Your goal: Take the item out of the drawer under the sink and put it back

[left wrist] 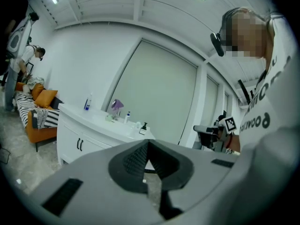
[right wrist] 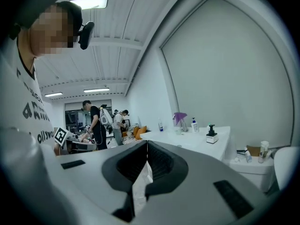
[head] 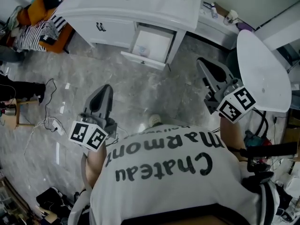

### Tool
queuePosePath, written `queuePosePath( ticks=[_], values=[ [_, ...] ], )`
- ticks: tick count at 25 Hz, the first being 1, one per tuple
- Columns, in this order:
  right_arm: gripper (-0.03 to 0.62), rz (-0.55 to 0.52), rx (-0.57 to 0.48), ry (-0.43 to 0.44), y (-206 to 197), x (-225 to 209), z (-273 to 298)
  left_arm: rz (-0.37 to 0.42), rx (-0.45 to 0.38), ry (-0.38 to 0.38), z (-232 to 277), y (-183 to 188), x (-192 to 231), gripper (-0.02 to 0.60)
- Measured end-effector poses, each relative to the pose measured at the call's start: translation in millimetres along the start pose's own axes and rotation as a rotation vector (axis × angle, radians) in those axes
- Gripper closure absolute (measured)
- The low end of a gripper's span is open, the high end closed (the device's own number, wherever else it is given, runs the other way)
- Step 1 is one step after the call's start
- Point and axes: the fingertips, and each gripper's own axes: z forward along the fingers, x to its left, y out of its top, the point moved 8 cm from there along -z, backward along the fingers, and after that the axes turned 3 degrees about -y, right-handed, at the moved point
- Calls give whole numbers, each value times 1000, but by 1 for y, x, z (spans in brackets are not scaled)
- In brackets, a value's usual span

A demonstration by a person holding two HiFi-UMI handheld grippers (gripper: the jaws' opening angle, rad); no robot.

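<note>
A white sink cabinet [head: 117,6] stands at the top of the head view, with one drawer [head: 143,61] pulled open beneath the counter. A small pale item [head: 142,50] lies inside the drawer. Both grippers hover over the marble floor, well short of the cabinet. My left gripper [head: 107,89] points toward the cabinet with its jaws together and nothing between them [left wrist: 148,142]. My right gripper [head: 201,62] is to the right of the drawer; its tips meet [right wrist: 147,144] and I see nothing held. A dark soap dispenser [right wrist: 211,134] stands on the counter.
A white oval surface [head: 262,74] is close on the right of my right gripper. An orange sofa with striped cloth [head: 42,27] stands at the far left. Cables [head: 47,123] trail over the floor on the left. People [right wrist: 96,121] stand further back in the room.
</note>
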Motion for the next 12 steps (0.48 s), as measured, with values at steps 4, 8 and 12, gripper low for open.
queuePosePath(
  ticks=[4,8,12],
  values=[
    [582,-17,-5,-9,4,5,7,-10,-25,-7,-2,2,9,572],
    [582,-5,12,-15,4,7,12,-33,-23,-9,4,0,12,572],
    [582,-7,31,-9,3,7,20,-45,-26,-23,10,-2,6,572]
  ],
)
